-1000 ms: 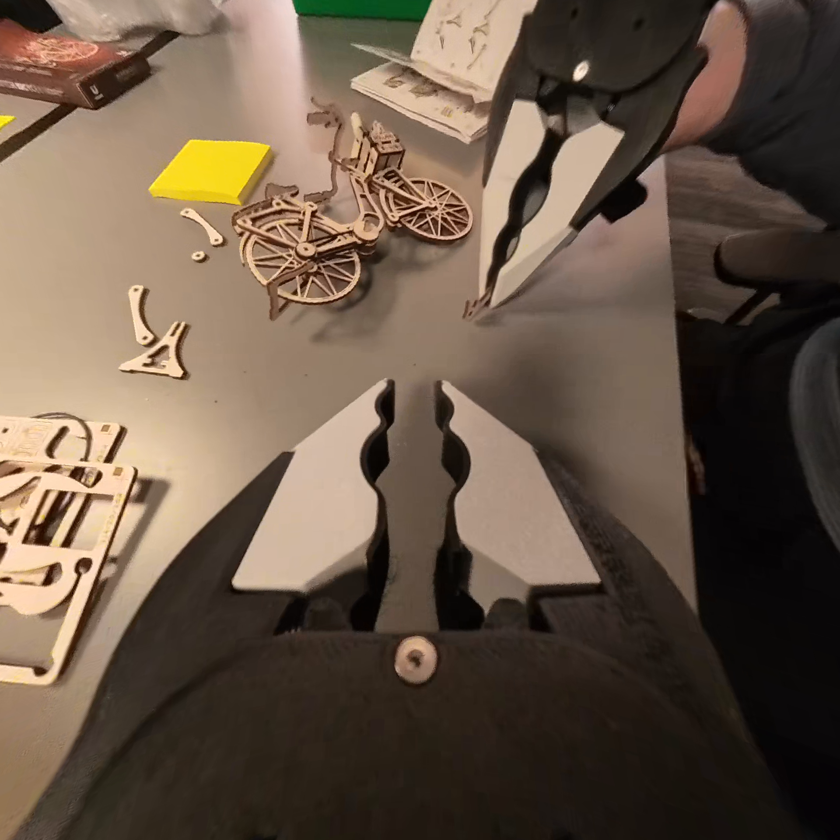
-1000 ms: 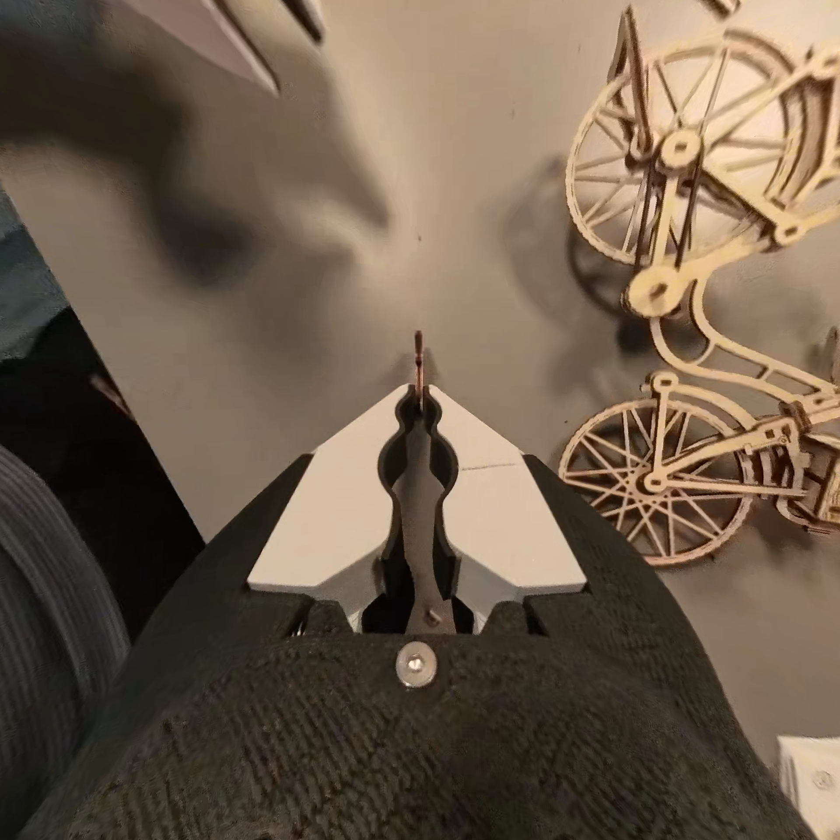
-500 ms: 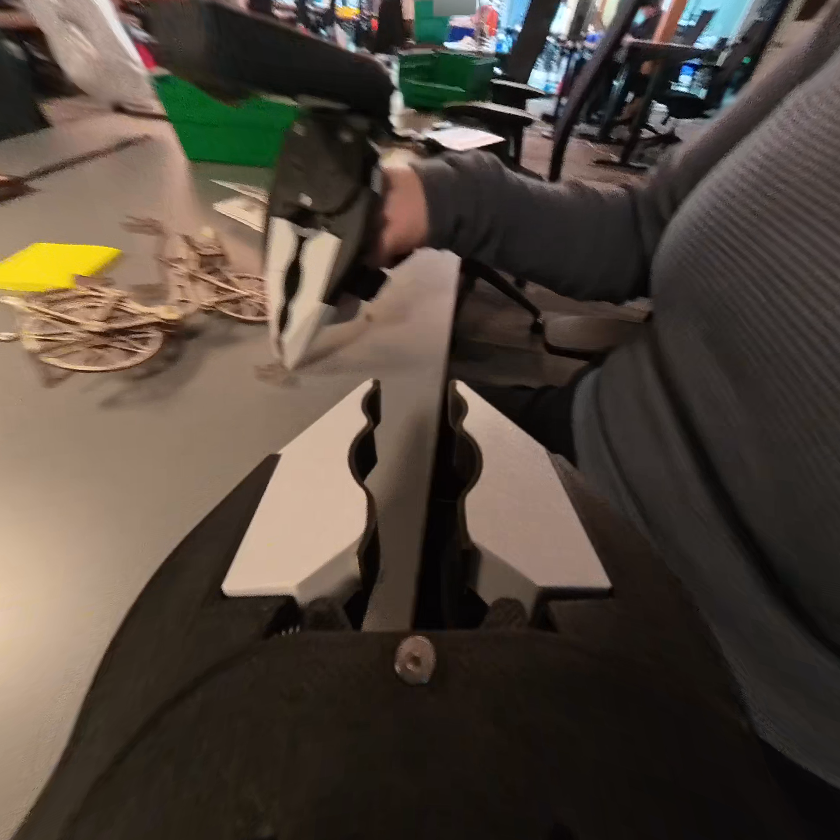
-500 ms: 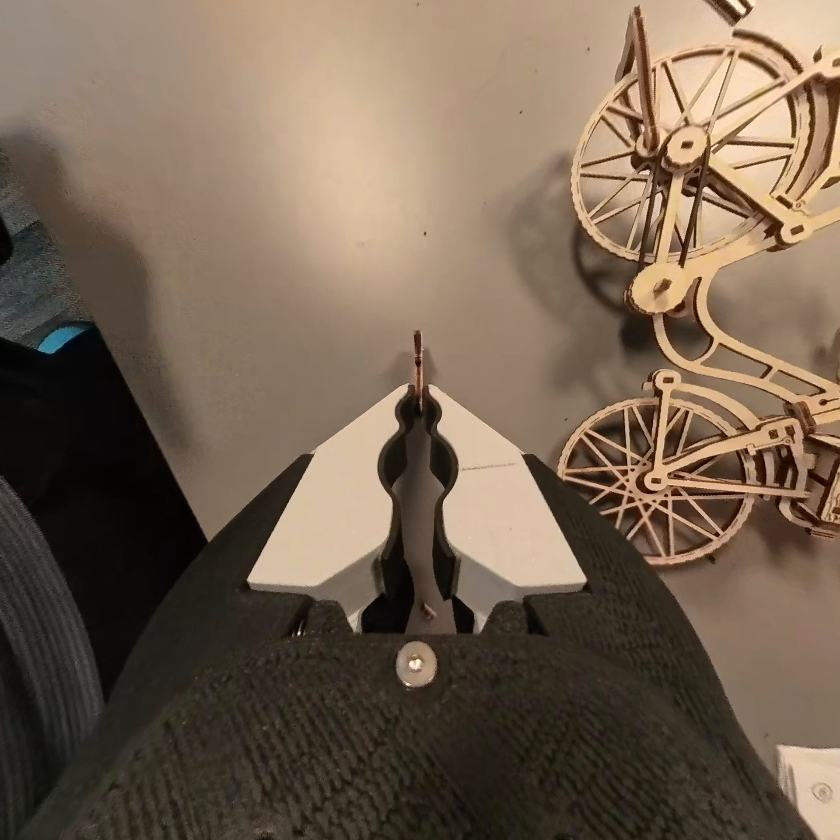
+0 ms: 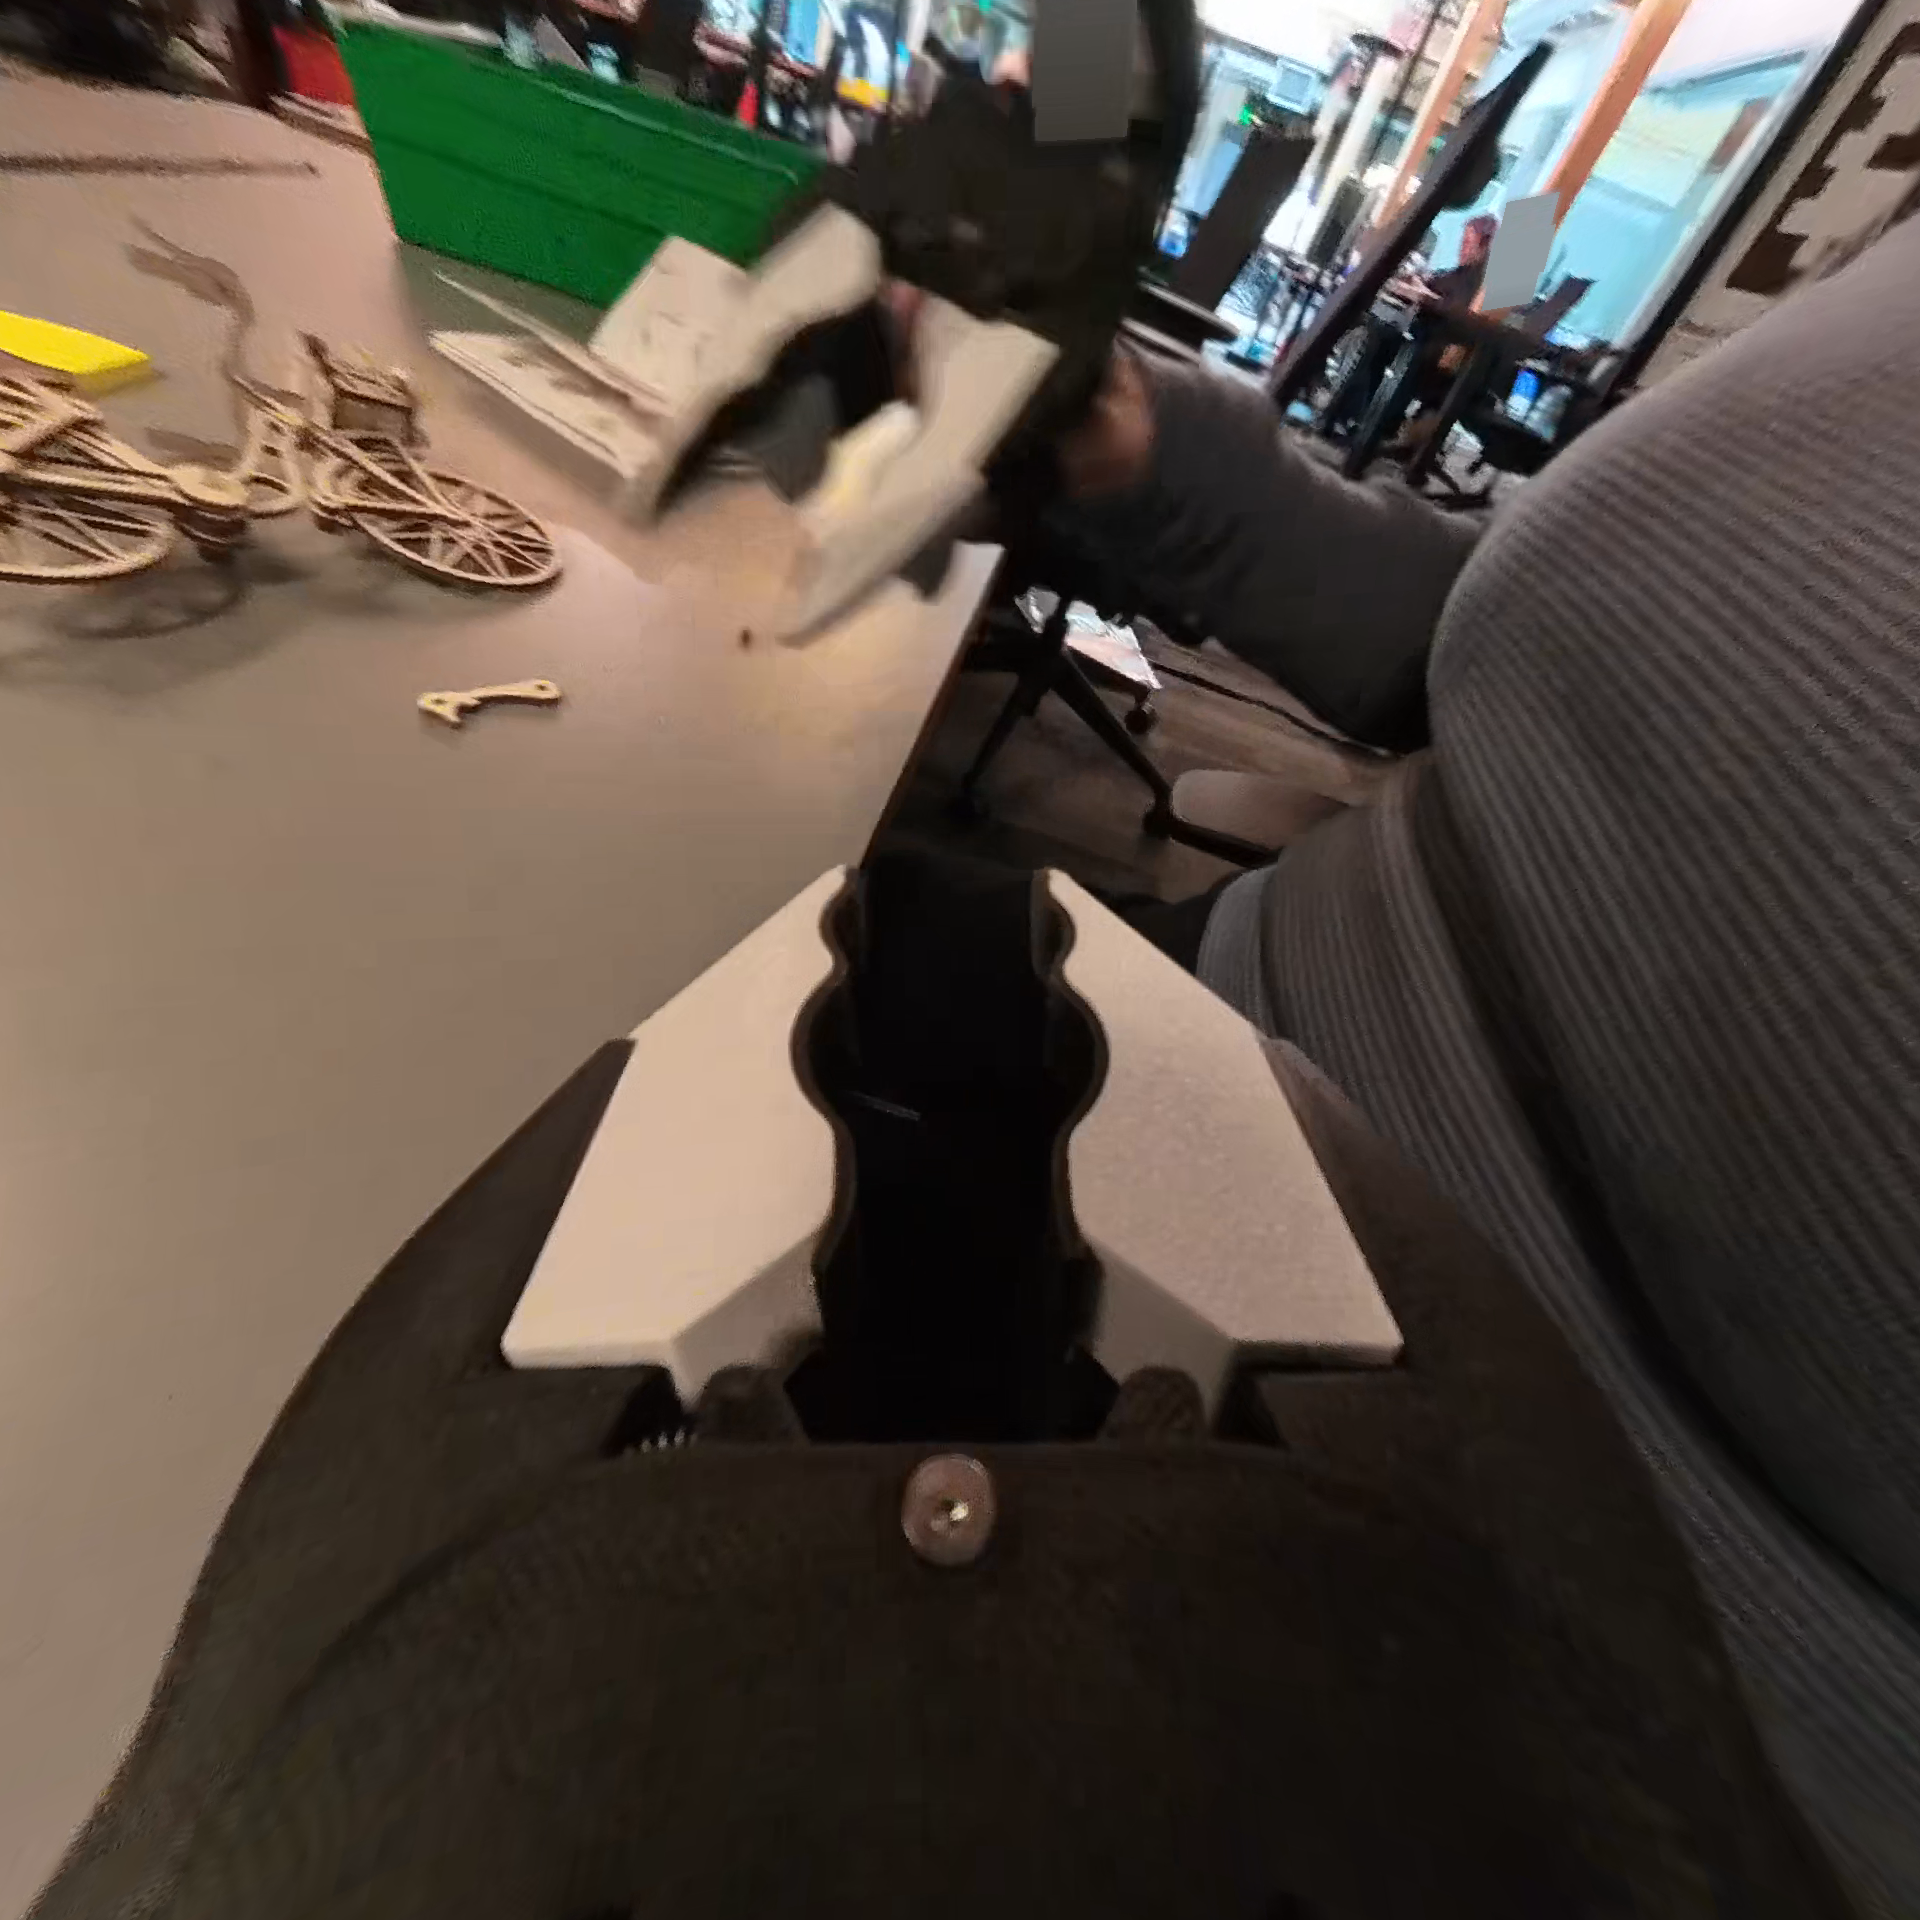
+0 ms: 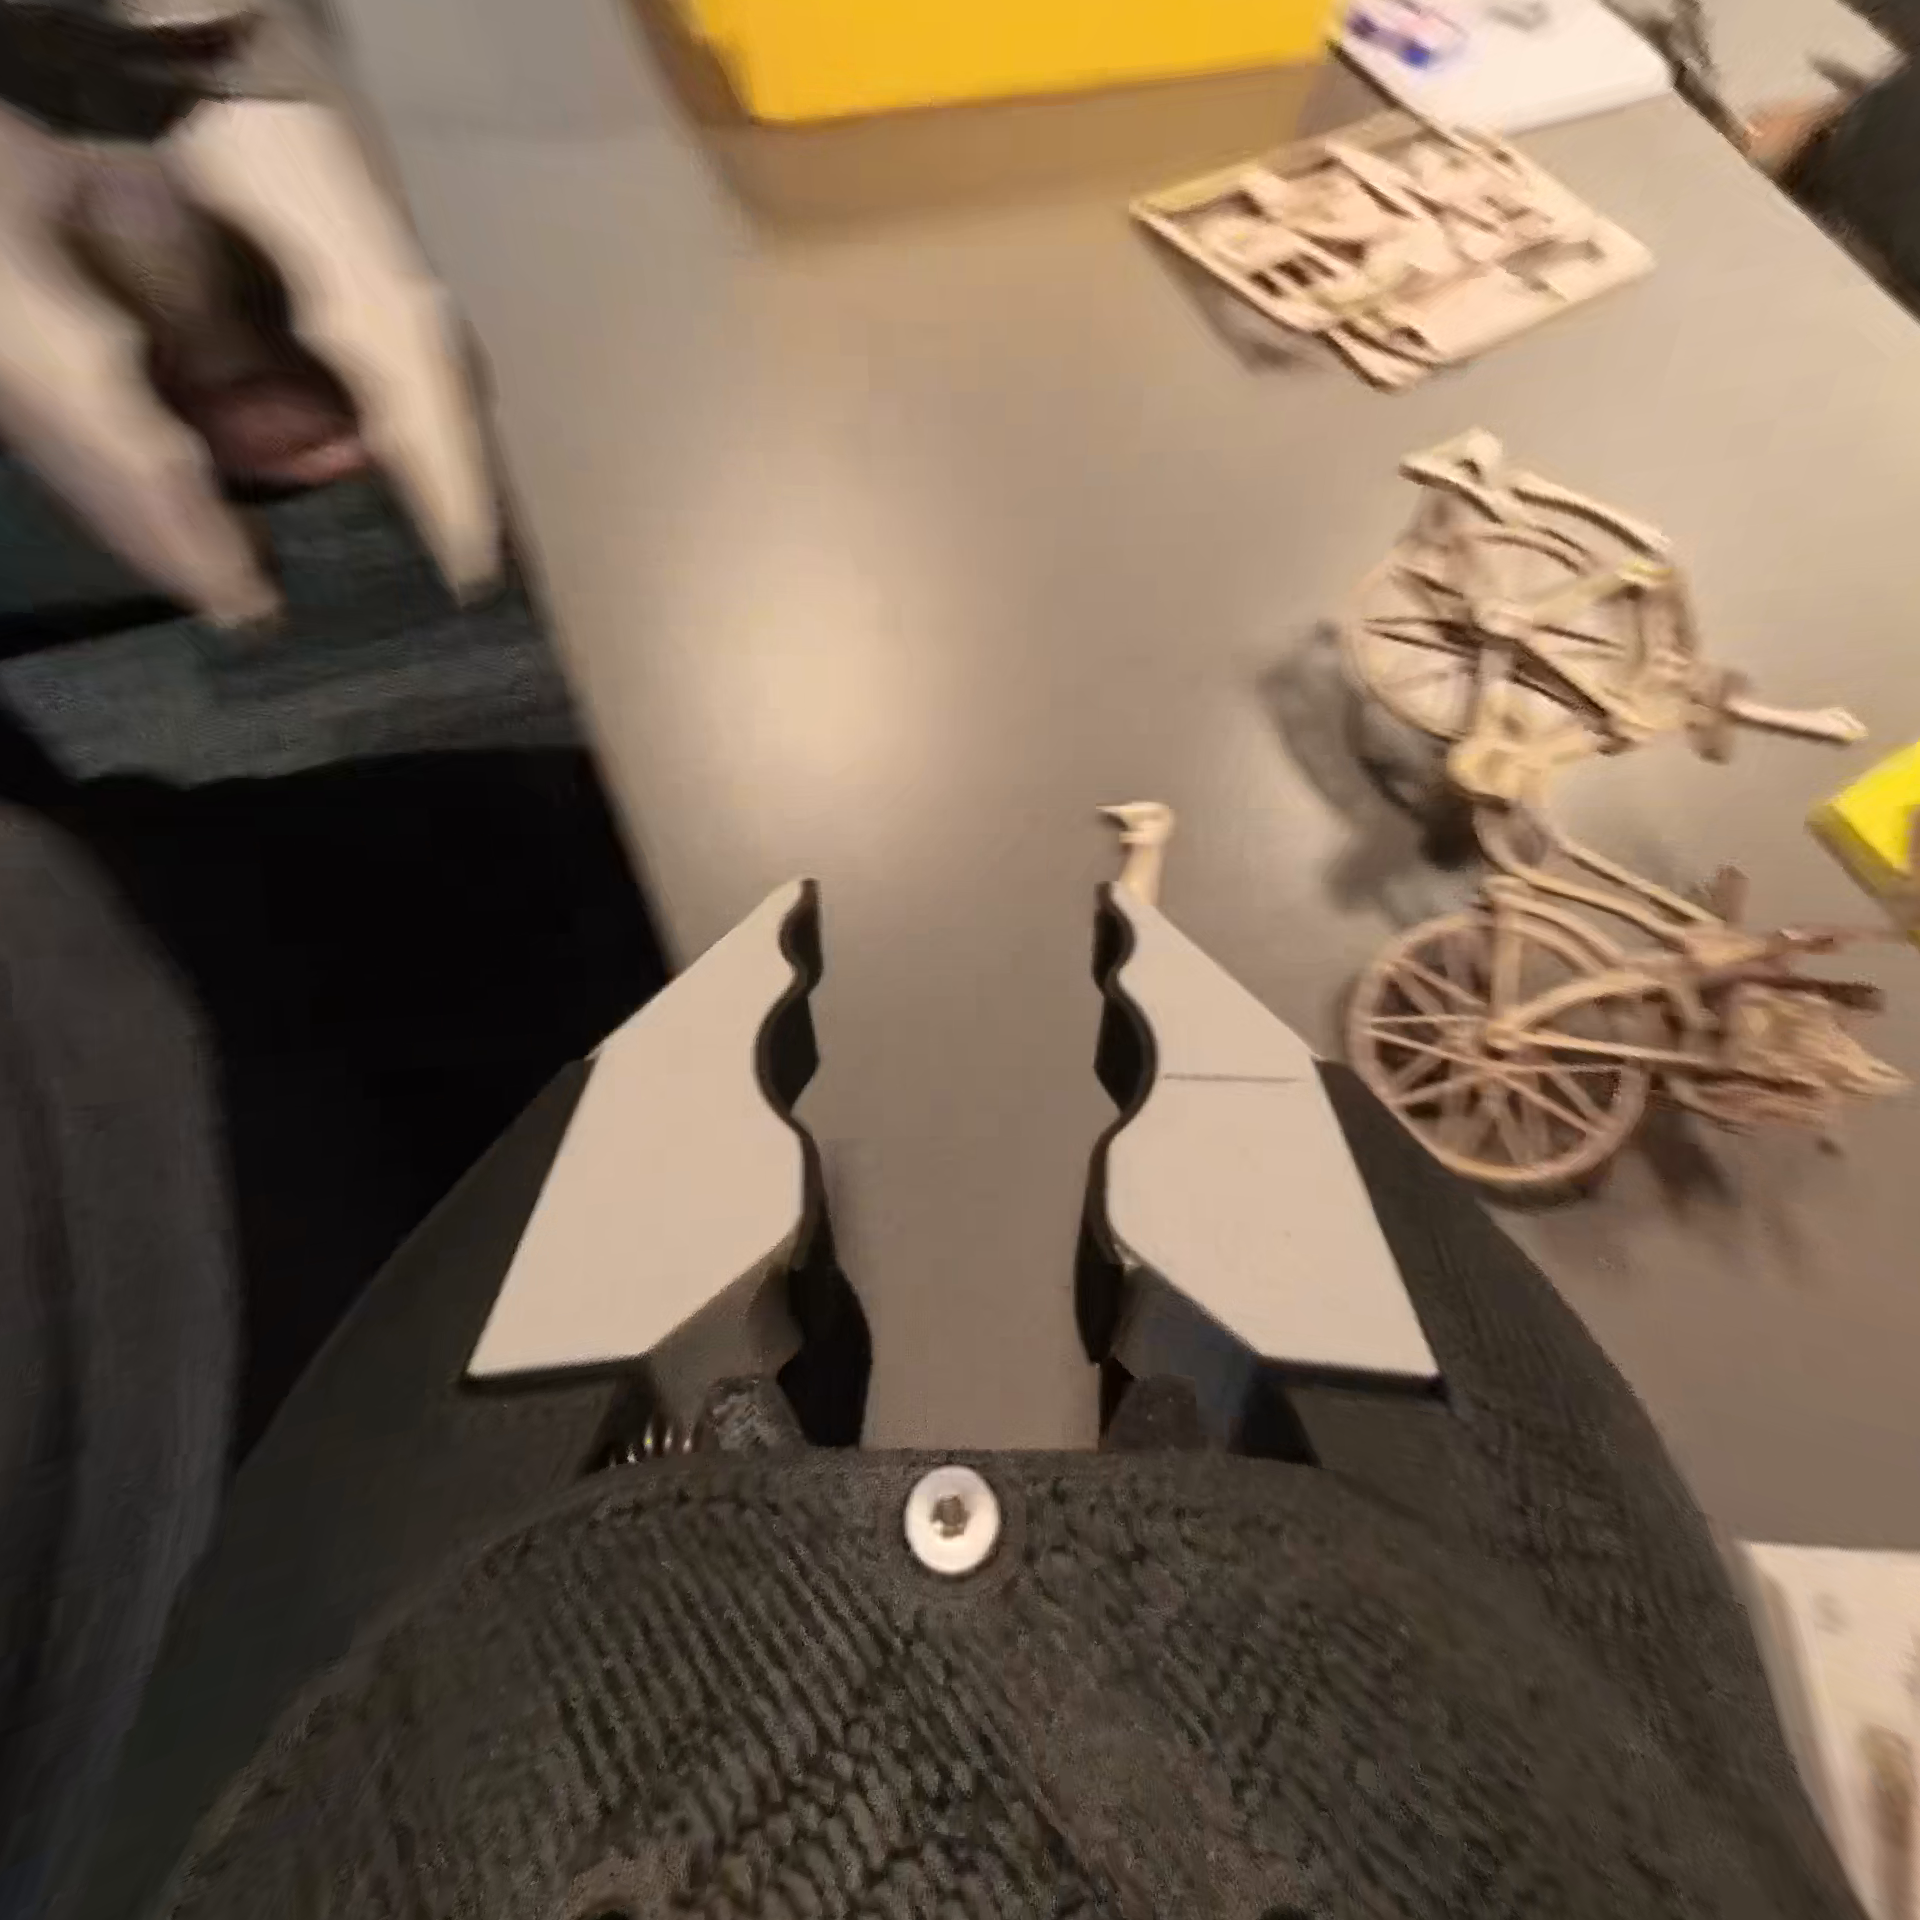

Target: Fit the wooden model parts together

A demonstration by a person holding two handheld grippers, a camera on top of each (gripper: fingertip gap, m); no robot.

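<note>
A small flat wooden part (image 5: 488, 701) lies loose on the grey table (image 5: 312, 987). In the right wrist view it (image 6: 1143, 852) lies just past my right fingertip. The wooden bicycle model (image 5: 343, 478) lies on its side beyond it, also in the right wrist view (image 6: 1507, 831). My right gripper (image 6: 956, 899) is open and empty above the table; it shows blurred in the left wrist view (image 5: 727, 561). My left gripper (image 5: 945, 883) is open and empty at the table's right edge; it shows blurred in the right wrist view (image 6: 353, 603).
Wooden part sheets (image 6: 1392, 249) and a yellow box (image 6: 997, 42) lie farther along the table. A green bin (image 5: 582, 177), a booklet (image 5: 540, 384) and a yellow pad (image 5: 62, 348) sit behind the bicycle. The person's grey-clad body (image 5: 1662, 935) is to the right.
My right gripper has opened and let go of the small wooden part, which now lies on the table, and it has tilted up. My left gripper has swung toward the table's edge.
</note>
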